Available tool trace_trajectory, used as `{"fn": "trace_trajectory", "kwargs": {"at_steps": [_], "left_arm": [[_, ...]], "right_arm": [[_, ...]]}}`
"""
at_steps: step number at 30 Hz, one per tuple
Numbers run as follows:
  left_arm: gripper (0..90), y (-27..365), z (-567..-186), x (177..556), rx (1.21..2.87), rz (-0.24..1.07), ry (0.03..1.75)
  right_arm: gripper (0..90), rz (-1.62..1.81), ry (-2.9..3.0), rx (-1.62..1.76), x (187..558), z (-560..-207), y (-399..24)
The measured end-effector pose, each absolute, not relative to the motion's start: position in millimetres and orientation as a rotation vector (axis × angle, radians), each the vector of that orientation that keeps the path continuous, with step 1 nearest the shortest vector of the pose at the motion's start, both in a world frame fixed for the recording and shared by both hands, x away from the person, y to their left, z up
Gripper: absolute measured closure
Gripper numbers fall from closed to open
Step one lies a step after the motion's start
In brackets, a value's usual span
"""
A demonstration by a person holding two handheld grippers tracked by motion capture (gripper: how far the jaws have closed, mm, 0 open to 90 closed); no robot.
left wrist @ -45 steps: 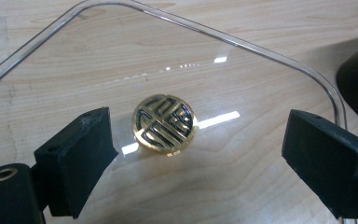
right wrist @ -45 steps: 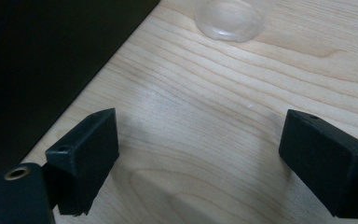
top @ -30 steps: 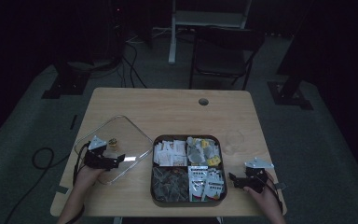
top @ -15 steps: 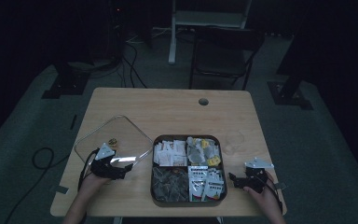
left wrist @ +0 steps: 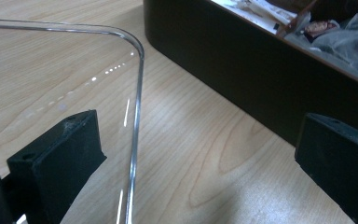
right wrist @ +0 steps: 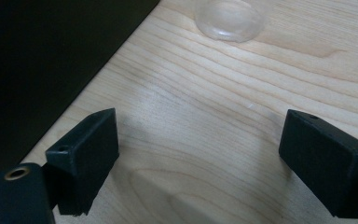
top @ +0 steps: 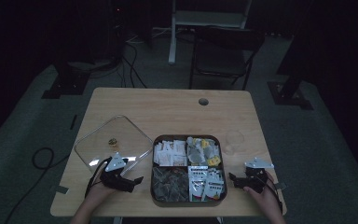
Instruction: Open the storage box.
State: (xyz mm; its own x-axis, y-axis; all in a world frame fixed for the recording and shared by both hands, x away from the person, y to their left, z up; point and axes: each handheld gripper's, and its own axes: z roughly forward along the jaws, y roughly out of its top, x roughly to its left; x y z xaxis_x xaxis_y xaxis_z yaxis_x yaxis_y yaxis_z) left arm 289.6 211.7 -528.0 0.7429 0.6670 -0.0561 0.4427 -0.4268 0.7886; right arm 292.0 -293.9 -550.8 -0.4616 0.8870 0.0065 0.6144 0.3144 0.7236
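The left gripper (top: 133, 181) rests on the tabletop (top: 168, 107) with its jaws spread wide, the clear lid's (top: 112, 142) near corner between them. The lid lies at nine o'clock of the dark compartment box (top: 189, 169). At three o'clock of the box, the right gripper (top: 233, 179) also gapes, holding nothing.

Light wooden desk (top: 168, 105), a round hole (top: 203, 101) near its far edge. On it: clear square lid (top: 113, 142) at left, dark four-compartment tray (top: 188, 198) (packets inside) at centre, a small clear cup (top: 233, 141) just right.
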Motion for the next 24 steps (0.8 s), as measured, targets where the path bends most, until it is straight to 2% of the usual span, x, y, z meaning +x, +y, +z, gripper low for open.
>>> {"fn": "trace_trajectory", "kwargs": {"at_steps": [24], "left_arm": [[1.3, 183.1, -546.8, 268.3, 2.294, 0.331, 0.724]], "right_arm": [[11.0, 0.944, 2.193, 1.334, 292.0, -550.8, -293.9]]}}
